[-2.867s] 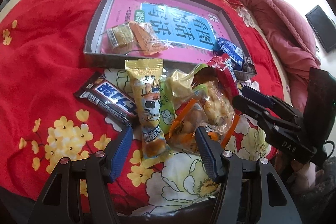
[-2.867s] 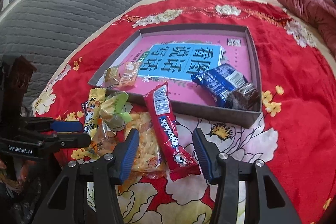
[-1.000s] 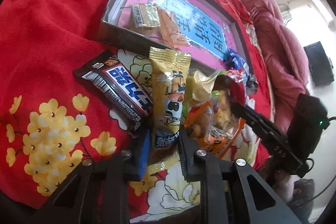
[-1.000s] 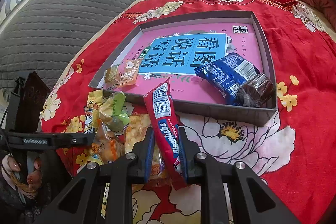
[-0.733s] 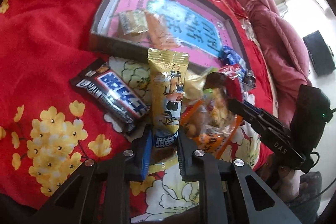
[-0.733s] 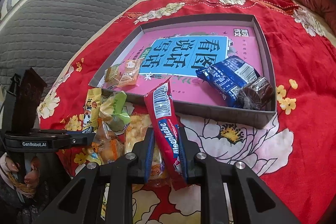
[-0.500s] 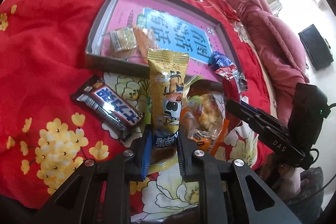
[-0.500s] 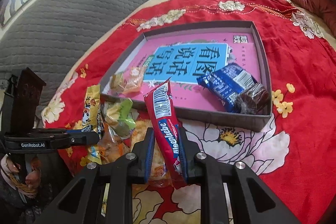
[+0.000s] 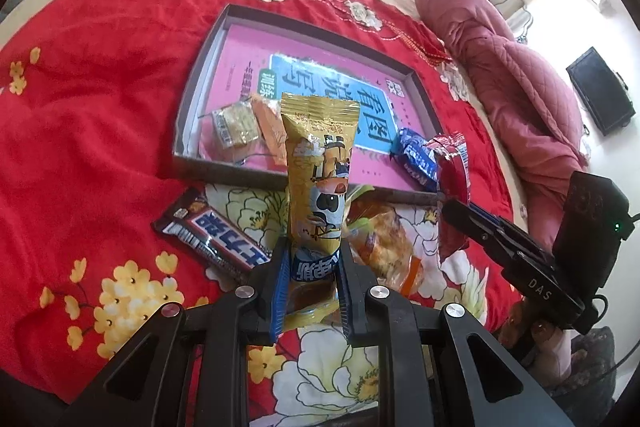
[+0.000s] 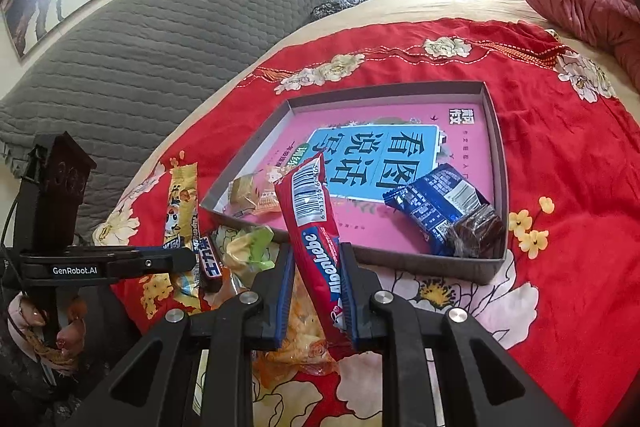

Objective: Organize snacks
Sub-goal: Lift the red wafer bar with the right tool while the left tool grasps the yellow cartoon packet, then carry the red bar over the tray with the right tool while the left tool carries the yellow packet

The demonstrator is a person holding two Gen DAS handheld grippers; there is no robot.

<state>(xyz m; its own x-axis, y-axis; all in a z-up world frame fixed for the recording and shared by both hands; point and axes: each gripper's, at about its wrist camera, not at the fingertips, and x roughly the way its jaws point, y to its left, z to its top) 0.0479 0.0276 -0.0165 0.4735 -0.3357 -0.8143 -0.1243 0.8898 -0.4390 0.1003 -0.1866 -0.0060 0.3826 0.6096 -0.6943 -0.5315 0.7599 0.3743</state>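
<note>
My left gripper (image 9: 311, 267) is shut on the lower end of a yellow snack packet (image 9: 318, 171), which stands upright, lifted off the red cloth. My right gripper (image 10: 315, 275) is shut on a red Alpenliebe candy stick (image 10: 314, 223), also raised and tilted toward the tray. The grey cardboard tray (image 10: 498, 163) with a pink and blue printed bottom lies beyond both. It holds a blue packet (image 10: 434, 207), a dark brown wrapped cake (image 10: 480, 231) and small tan and orange packets (image 9: 248, 125). In the left wrist view the right gripper (image 9: 452, 205) carries the red stick (image 9: 452, 167).
A dark chocolate bar (image 9: 212, 239) lies on the red flowered cloth (image 9: 80, 147) left of my left gripper. Orange and green snack bags (image 9: 380, 239) are piled between the grippers. A pink quilt (image 9: 508, 67) lies at the right; a grey padded headboard (image 10: 140, 39) rises at the left.
Both grippers closed on their snacks and then rose: the yellow packet and the red stick have come up off the cloth, and the tray looks farther below.
</note>
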